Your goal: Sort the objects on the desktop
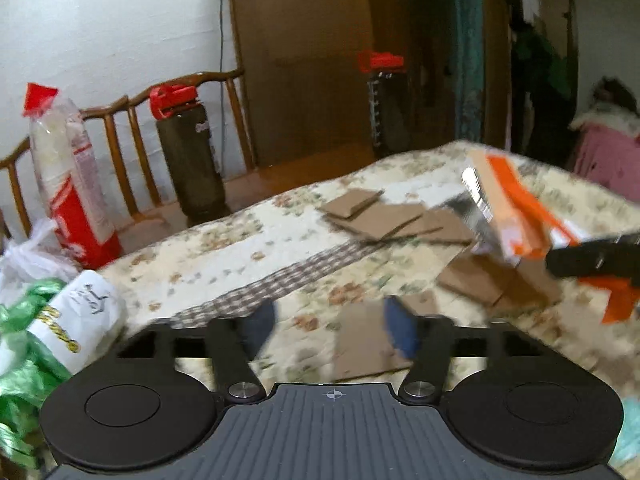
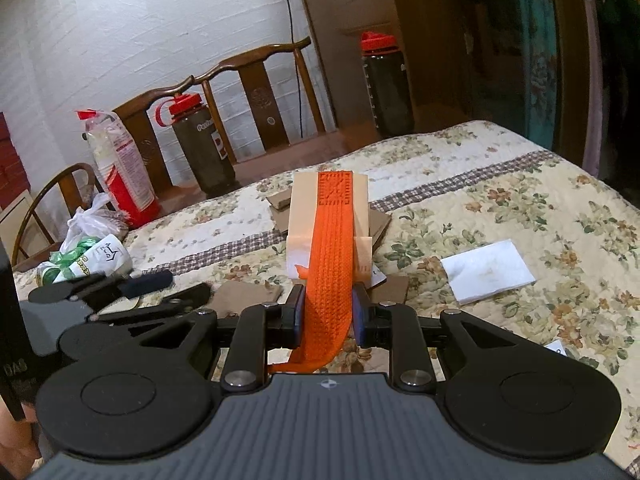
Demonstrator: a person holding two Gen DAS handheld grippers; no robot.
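Note:
My right gripper is shut on an orange ribbed tool with a cream block head and holds it above the floral tablecloth. The same tool shows tilted and blurred at the right of the left wrist view, with the right gripper behind it. My left gripper is open and empty, low over the cloth near a cardboard piece. Several flat cardboard pieces lie mid-table.
Two dark bottles with red lids, a red-and-clear bag, a white paper roll, green and white plastic bags and wooden chairs stand at the table's far left. A white paper lies at right.

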